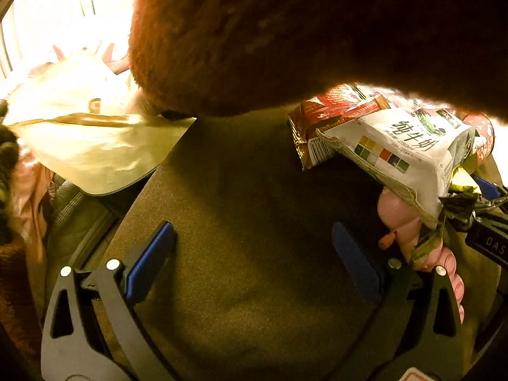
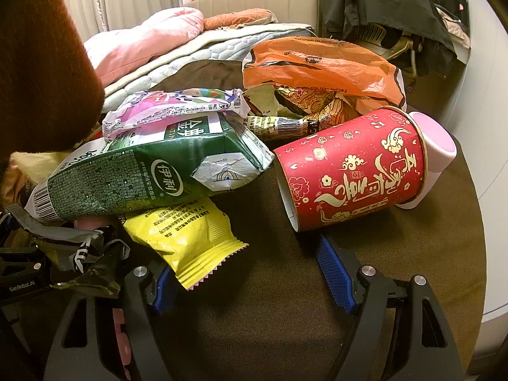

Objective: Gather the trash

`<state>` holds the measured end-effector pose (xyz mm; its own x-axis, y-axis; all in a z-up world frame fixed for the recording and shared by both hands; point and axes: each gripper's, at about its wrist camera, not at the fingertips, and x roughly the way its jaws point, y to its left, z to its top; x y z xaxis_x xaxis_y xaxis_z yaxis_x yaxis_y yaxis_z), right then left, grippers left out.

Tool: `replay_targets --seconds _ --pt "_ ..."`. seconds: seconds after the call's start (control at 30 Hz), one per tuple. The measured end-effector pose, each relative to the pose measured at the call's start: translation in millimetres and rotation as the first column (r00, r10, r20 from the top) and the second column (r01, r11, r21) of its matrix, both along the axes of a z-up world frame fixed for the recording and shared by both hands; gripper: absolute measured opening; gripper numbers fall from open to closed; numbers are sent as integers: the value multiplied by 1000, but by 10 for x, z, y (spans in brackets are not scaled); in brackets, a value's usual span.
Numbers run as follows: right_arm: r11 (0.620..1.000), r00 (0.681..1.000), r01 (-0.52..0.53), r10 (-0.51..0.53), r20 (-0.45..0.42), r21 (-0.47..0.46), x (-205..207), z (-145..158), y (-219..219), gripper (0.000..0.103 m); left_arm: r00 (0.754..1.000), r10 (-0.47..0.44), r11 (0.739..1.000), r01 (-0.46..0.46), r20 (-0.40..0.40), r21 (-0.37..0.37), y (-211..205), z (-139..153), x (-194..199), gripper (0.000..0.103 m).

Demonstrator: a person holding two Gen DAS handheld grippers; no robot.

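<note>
Hiding beneath milk carton point(image 2: 143, 174), yellow wrapper point(image 2: 187, 238)

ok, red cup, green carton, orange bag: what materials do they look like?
Red gold-printed cup: probably coated paper, going by its matte print and white rolled rim. Crushed green milk carton: laminated paperboard, with sharp creases and folded seams. Crumpled orange bag: thin glossy plastic film, slightly translucent.
</note>
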<state>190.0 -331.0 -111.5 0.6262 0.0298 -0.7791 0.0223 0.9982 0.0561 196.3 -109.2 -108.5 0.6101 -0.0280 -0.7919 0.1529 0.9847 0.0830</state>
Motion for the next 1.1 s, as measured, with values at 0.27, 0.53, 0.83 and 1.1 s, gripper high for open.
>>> replay_targets --seconds 0.27,0.53,0.83,1.1 --pt "1000 1000 0 0 0 0 5 0 -6 73 1000 0 1000 0 -1 -1 -4 3 -6 95" --pt "1000 1000 0 0 0 0 -1 -1 3 73 1000 -1 1000 1 -1 1 -18 6 -1 95" --pt "1000 1000 0 0 0 0 -4 -3 6 73 1000 -2 1000 2 -1 1 -7 -4 29 95" --pt "1000 1000 0 0 0 -1 1 -2 5 73 1000 -2 1000 2 -2 -1 36 -2 60 95"
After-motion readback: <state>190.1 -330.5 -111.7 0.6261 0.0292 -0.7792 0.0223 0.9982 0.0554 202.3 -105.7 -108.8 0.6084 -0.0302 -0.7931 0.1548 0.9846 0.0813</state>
